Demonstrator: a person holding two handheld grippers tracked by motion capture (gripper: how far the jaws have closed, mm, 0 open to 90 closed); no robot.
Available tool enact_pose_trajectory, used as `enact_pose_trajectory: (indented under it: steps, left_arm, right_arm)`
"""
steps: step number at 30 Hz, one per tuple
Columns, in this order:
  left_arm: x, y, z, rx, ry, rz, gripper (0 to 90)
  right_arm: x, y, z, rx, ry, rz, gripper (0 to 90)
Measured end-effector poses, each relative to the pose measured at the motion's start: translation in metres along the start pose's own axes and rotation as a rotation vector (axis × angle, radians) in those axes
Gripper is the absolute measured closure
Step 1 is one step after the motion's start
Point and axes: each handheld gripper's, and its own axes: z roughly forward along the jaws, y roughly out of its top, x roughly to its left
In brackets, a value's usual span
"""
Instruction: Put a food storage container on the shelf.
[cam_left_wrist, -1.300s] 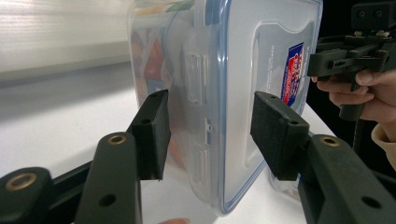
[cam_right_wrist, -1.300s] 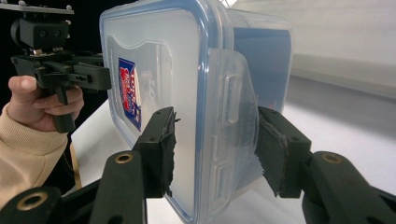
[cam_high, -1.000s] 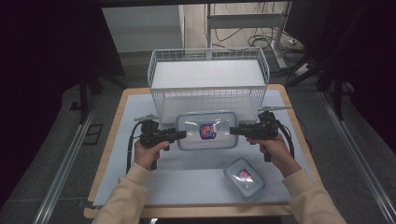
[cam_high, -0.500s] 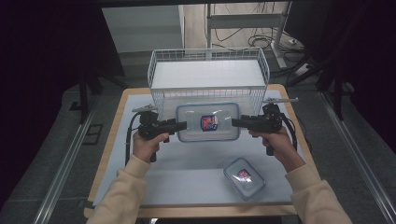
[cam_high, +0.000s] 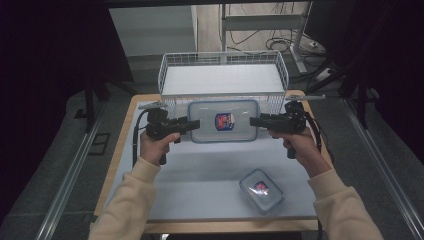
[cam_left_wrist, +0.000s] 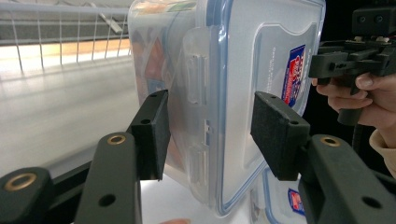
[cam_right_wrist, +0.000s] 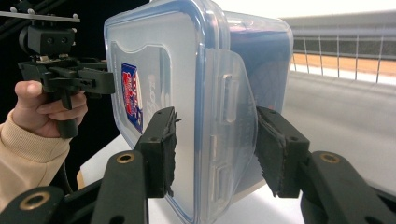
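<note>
A large clear lidded container (cam_high: 223, 121) with a red and blue label hangs level above the table, in front of the wire basket (cam_high: 223, 57). My left gripper (cam_high: 195, 123) is shut on its left end and my right gripper (cam_high: 254, 121) on its right end. In the left gripper view the pads (cam_left_wrist: 150, 130) sit on either side of the container's latch end (cam_left_wrist: 233, 93). The right gripper view shows the same hold (cam_right_wrist: 217, 140) on the other latch end (cam_right_wrist: 187, 93), with the left gripper (cam_right_wrist: 70, 79) beyond it.
A smaller clear lidded container (cam_high: 261, 190) lies on the white mat (cam_high: 200, 170) near the front right. The white wire basket stands across the back of the table. Dark floor and metal rails surround the table.
Both hands have risen together, and the large container has come up off the mat with them to the height of the basket's front wall.
</note>
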Motion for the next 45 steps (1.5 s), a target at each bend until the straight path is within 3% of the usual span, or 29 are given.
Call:
enact_pose_trajectory:
  steps: [10,24,45]
  left_arm:
    - [-0.005,0.024,-0.007,-0.023,0.004,0.028,48.5]
    - [-0.002,0.059,-0.01,-0.047,0.014,0.045,48.2]
    - [0.016,0.111,0.005,-0.043,0.012,0.057,48.4]
  right_arm:
    - [0.006,0.021,-0.004,-0.023,0.001,-0.023,50.5]
    - [0.006,0.056,-0.002,-0.049,-0.003,-0.05,50.4]
    - [-0.017,0.104,0.007,-0.073,0.001,-0.036,50.4]
